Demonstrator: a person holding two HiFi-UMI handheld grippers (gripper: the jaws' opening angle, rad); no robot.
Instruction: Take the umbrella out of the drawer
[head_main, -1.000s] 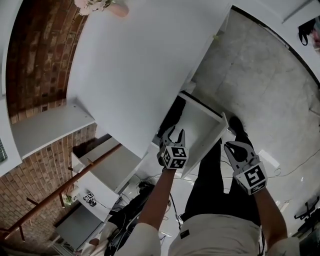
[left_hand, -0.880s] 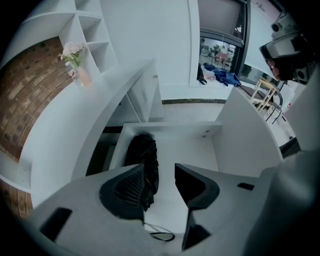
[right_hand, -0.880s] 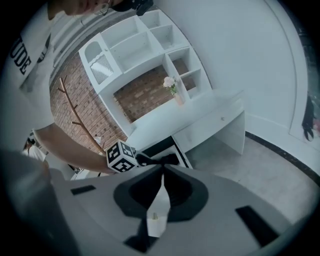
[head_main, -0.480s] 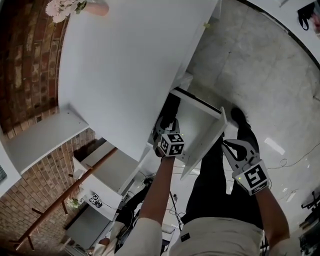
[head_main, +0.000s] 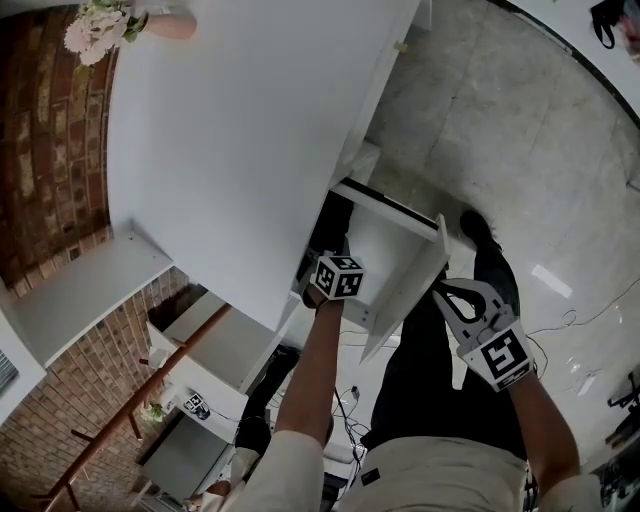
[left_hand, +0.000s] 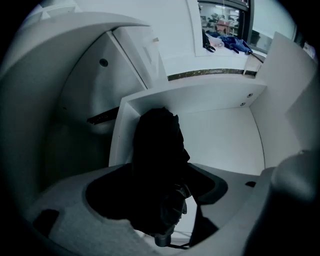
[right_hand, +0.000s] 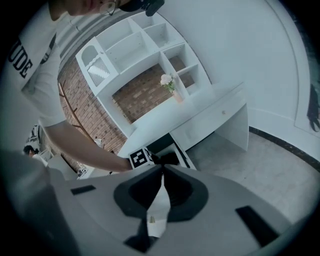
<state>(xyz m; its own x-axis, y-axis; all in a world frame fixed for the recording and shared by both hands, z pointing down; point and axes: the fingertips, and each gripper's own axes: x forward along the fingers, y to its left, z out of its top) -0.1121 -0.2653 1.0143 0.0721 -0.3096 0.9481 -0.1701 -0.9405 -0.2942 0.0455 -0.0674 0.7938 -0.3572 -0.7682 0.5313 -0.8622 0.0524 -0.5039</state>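
Note:
A folded black umbrella (left_hand: 157, 145) lies in the white drawer (left_hand: 225, 135), which is pulled out from under the white desk (head_main: 250, 130). My left gripper (left_hand: 165, 182) points steeply down into the drawer. Its jaws are opening and stand wide on either side of the umbrella, without pressing on it. In the head view the left gripper's marker cube (head_main: 338, 277) hides its fingers, and only the dark end of the umbrella (head_main: 336, 215) shows. My right gripper (head_main: 452, 297) hovers beside the drawer's front panel (head_main: 405, 295). Its fingertips (right_hand: 162, 169) meet on nothing.
A vase of flowers (head_main: 100, 25) stands at the desk's far corner by the brick wall (head_main: 50, 150). A white shelf (head_main: 80, 285) sits lower left. The person's legs and a shoe (head_main: 478, 235) stand on the grey stone floor (head_main: 540, 150). Cables (head_main: 570, 320) lie there.
My left gripper has sunk into the drawer and tipped steeper, so its cube now hides the fingers. Its jaws have spread. The right gripper has stayed put.

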